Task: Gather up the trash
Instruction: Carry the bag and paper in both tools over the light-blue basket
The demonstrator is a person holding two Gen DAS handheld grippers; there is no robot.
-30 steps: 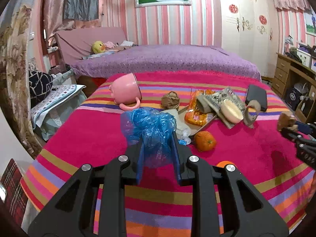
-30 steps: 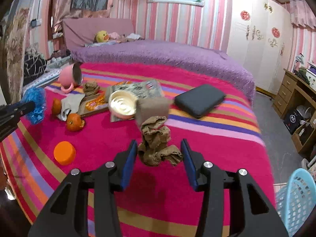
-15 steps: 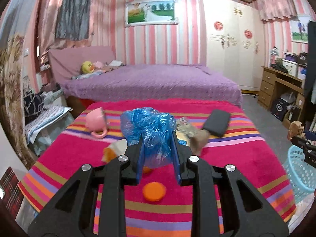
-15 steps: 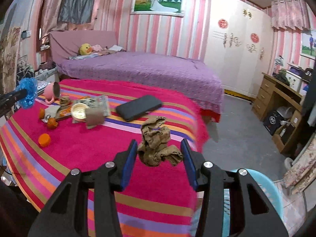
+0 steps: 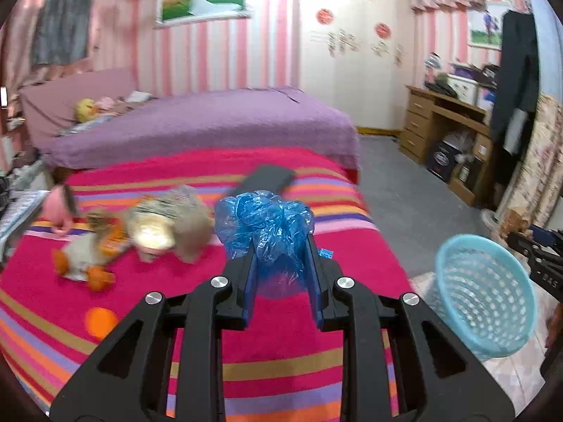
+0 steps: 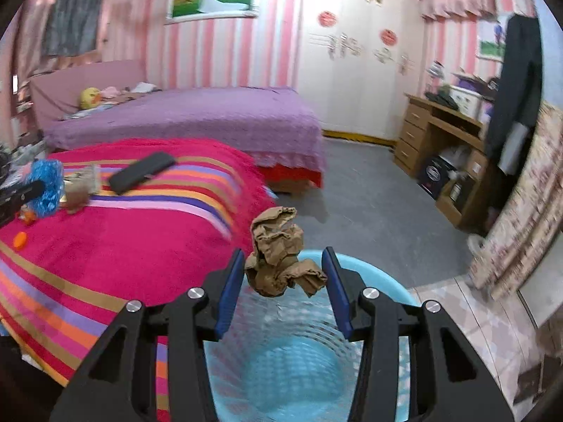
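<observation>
My left gripper [image 5: 281,263] is shut on a crumpled blue plastic bag [image 5: 264,228] and holds it above the striped pink blanket [image 5: 281,369]. My right gripper [image 6: 283,274] is shut on a crumpled brown paper wad [image 6: 278,260] and holds it right over the open light-blue waste basket [image 6: 281,369]. In the left wrist view the basket [image 5: 485,295] stands on the floor at the right, with my right gripper [image 5: 538,256] beside its far rim. The left gripper with the blue bag [image 6: 45,186] shows at the left edge of the right wrist view.
Blurred clutter lies on the blanket: a pink mug [image 5: 58,204], a white bowl [image 5: 151,235], wrappers, oranges [image 5: 98,277], an orange lid [image 5: 100,320], a black case [image 5: 271,179]. A purple bed [image 5: 197,123] is behind. A wooden desk [image 5: 447,130] stands at the right.
Both grippers swung right, away from the clutter. The right gripper with the paper wad moved from above the blanket's edge to over the blue basket. The basket came into the left wrist view.
</observation>
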